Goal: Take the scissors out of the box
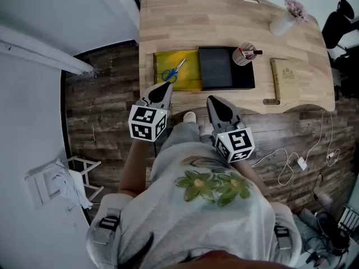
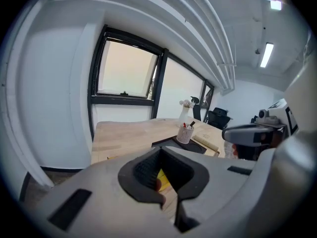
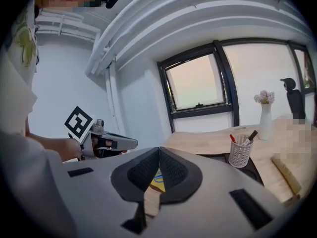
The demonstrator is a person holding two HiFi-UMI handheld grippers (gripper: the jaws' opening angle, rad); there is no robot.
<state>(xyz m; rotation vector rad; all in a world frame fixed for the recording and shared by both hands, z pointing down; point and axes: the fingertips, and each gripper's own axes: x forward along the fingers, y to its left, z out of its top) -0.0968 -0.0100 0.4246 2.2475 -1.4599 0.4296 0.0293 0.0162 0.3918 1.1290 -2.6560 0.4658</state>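
Note:
Blue-handled scissors lie in a yellow open box on the near left part of the wooden desk. Both grippers hover off the desk's near edge, over the floor. My left gripper points at the yellow box from just in front of it, jaws shut and empty. My right gripper sits a little to the right, below the black tray, also shut with nothing held. In the right gripper view the scissors peek through the jaw notch; in the left gripper view only a slice of the yellow box shows.
A white mesh pen cup stands on the black tray. A wooden box lies at the desk's right, a white vase with flowers at the far right. Cables trail on the wood floor; a white rack stands at left.

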